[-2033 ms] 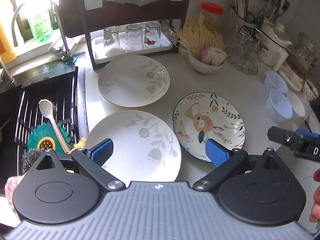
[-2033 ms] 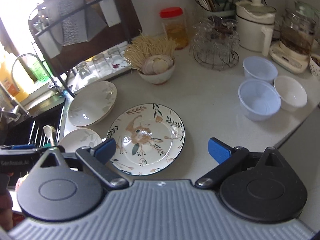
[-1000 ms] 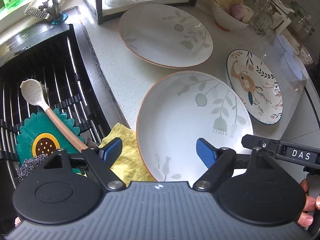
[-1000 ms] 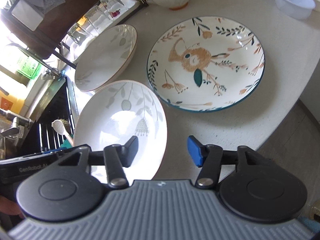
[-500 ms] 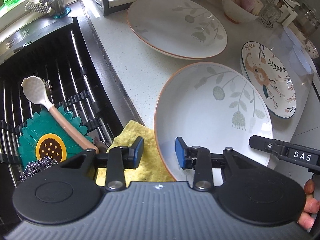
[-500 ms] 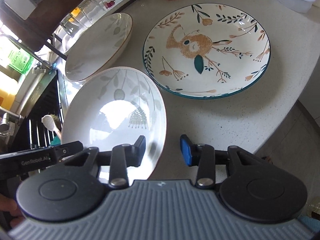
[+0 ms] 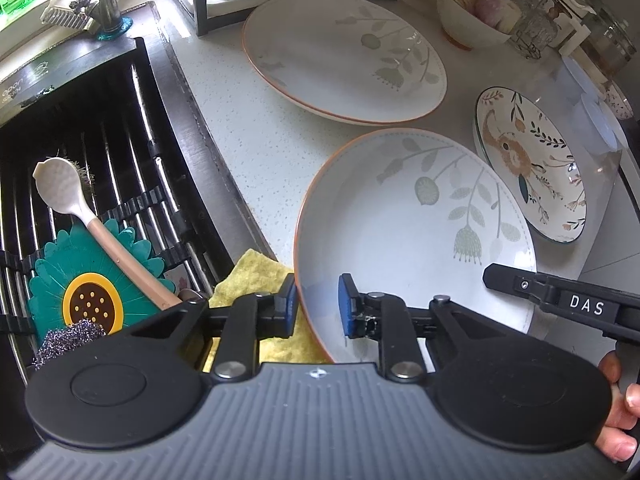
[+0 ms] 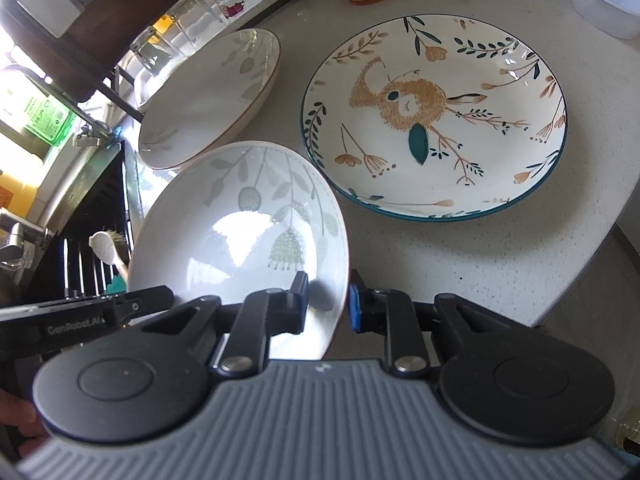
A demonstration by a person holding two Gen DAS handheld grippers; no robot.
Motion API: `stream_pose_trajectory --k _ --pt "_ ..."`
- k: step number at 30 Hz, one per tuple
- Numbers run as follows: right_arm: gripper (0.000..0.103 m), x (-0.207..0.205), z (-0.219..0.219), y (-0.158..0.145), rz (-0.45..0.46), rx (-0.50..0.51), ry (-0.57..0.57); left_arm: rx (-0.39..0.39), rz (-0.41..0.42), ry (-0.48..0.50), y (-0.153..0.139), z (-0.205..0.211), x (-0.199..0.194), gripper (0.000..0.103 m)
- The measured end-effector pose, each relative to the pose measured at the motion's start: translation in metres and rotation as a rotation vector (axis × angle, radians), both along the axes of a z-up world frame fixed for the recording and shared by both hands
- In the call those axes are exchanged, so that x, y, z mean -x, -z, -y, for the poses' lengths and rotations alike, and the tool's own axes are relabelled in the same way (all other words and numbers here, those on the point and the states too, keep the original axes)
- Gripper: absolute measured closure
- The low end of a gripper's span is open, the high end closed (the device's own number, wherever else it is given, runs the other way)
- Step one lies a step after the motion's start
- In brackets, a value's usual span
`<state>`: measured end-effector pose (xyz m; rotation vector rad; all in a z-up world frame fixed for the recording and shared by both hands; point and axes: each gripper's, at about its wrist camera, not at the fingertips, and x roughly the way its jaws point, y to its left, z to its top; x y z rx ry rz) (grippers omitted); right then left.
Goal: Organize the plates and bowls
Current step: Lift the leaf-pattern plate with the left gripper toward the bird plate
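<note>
A pale speckled counter [image 7: 248, 128] runs beside a dark sink rack [image 7: 100, 152]. At its near edge sits the near leaf plate [image 7: 412, 232], white with grey-green leaves and a thin orange rim; its closest part is hidden behind both tools. The left gripper [image 7: 318, 300] has the plate's left rim between its blue pads, and the jaws are closing. The right gripper [image 8: 328, 300] straddles the right rim, closing too. Whether the pads press yet is hard to tell. Farther back lie a second leaf plate [image 7: 344, 56] and a rabbit plate [image 8: 436, 116]. One tool reads "DAS", the other "GenRobot.AI". A yellow cloth [image 7: 256, 272] peeks out at the sink side.
</note>
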<state>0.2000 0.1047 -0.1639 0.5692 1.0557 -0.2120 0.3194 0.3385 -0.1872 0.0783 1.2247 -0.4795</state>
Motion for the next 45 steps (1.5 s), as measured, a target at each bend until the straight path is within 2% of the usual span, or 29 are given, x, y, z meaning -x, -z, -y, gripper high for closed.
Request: stream_pose_trajectory --k 7,28,37,45 --pt "0.08 -0.004 0.0 -0.002 -0.017 0.012 -0.04 -0.018 -0.009 -0.009 -0.003 0.001 0.003 0.079" --pt "0.08 -0.008 0.009 -0.033 0.026 0.012 -0.156 0.037 0.003 -0.089 -0.037 -0.006 0.017 0.079" --pt "0.08 -0.012 0.022 -0.05 0.084 0.03 -0.242 0.074 0.042 -0.181 -0.064 0.002 0.024 0.079" --pt "0.08 -0.018 0.048 -0.073 0.171 0.057 -0.291 0.096 0.103 -0.21 -0.091 0.026 0.025 0.079"
